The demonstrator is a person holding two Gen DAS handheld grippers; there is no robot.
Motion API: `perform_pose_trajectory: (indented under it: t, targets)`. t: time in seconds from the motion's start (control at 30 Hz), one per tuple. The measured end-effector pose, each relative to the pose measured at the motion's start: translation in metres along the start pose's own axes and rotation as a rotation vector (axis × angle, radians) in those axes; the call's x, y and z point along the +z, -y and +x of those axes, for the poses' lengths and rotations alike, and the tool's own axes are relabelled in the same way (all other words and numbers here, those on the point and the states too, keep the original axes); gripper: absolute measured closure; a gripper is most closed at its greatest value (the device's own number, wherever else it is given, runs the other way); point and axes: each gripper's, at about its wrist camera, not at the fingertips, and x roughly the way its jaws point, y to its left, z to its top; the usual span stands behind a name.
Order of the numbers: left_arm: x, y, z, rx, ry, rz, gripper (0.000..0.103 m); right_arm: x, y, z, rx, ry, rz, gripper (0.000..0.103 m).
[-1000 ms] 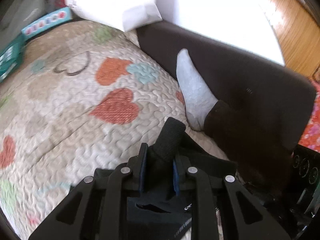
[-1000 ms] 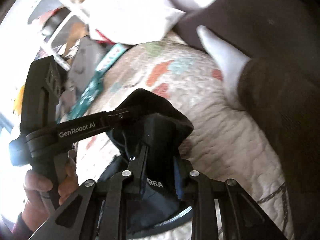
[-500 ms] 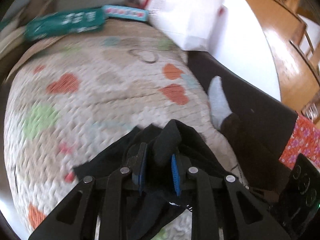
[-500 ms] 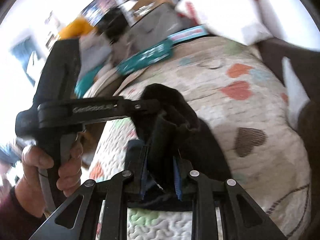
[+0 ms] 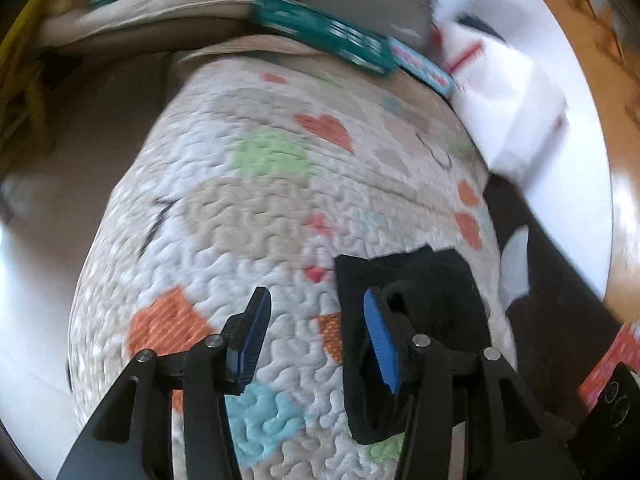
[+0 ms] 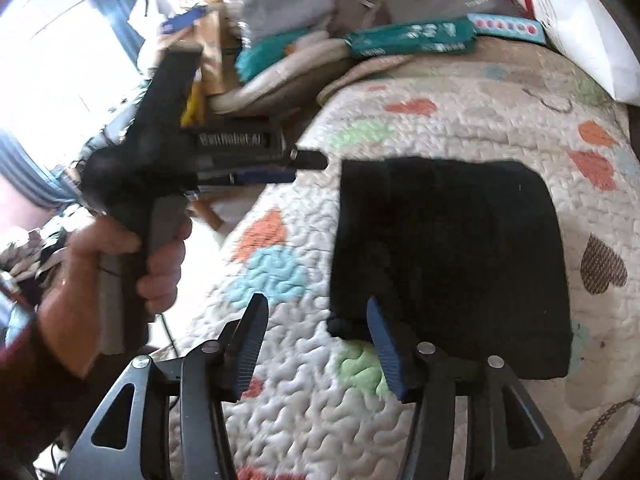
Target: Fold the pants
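Note:
The black pants (image 6: pixel 448 256) lie folded into a flat rectangle on the heart-patterned quilt (image 6: pixel 460 120). In the left wrist view they show as a dark bundle (image 5: pixel 420 304) behind the right finger. My left gripper (image 5: pixel 316 316) is open and empty, just left of the pants. My right gripper (image 6: pixel 316 324) is open and empty at the near left corner of the pants. The left gripper also shows in the right wrist view (image 6: pixel 304 166), held by a hand, its tips at the far left corner of the pants.
A white pillow (image 6: pixel 580 20) and teal packets (image 6: pixel 412 38) lie at the head of the bed. Piled clothes and boxes (image 6: pixel 272 12) stand beyond the bed. A person's leg in a grey sock (image 5: pixel 514 268) rests at the right edge.
Both grippers have opened and let go of the pants, which now lie flat and folded on the quilt. Both grippers have drawn back to the left of them.

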Motion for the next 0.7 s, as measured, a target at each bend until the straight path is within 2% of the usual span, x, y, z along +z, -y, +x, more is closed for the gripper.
perform_pose_trajectory:
  t: [0.03,0.1,0.17,0.2,0.3,0.43,0.6,0.67,0.7]
  targets:
    - [-0.002,-0.006,-0.004,-0.001,0.014,-0.029,0.055,0.003,0.000,-0.007,-0.016,0.015,-0.002,0.046]
    - [-0.008,-0.016,-0.012,-0.022,0.045,-0.082,0.055,0.019,0.006,-0.016,-0.101,0.048,-0.006,0.046]
    - [-0.016,-0.018,-0.014,-0.030,0.050,-0.093,0.055,0.038,0.010,-0.013,-0.192,0.058,-0.024,0.046]
    - [-0.019,-0.016,-0.013,-0.017,0.048,-0.082,0.055,0.045,0.012,-0.009,-0.208,0.056,-0.032,0.046]
    - [-0.028,-0.012,-0.009,0.062,0.029,-0.044,0.055,0.072,0.015,0.024,-0.191,-0.026,-0.044,0.048]
    - [-0.030,-0.028,-0.001,0.078,-0.012,-0.105,0.055,0.094,0.021,0.074,-0.165,-0.146,0.004,0.049]
    - [-0.029,-0.041,-0.002,0.127,-0.008,-0.139,0.053,0.098,0.024,0.135,-0.275,-0.275,-0.004,0.049]
    - [-0.028,-0.041,-0.002,0.153,0.002,-0.134,0.053,0.095,0.021,0.145,-0.298,-0.304,-0.020,0.045]
    - [-0.028,-0.041,-0.003,0.165,0.009,-0.131,0.053,0.095,0.019,0.149,-0.308,-0.317,-0.031,0.038]
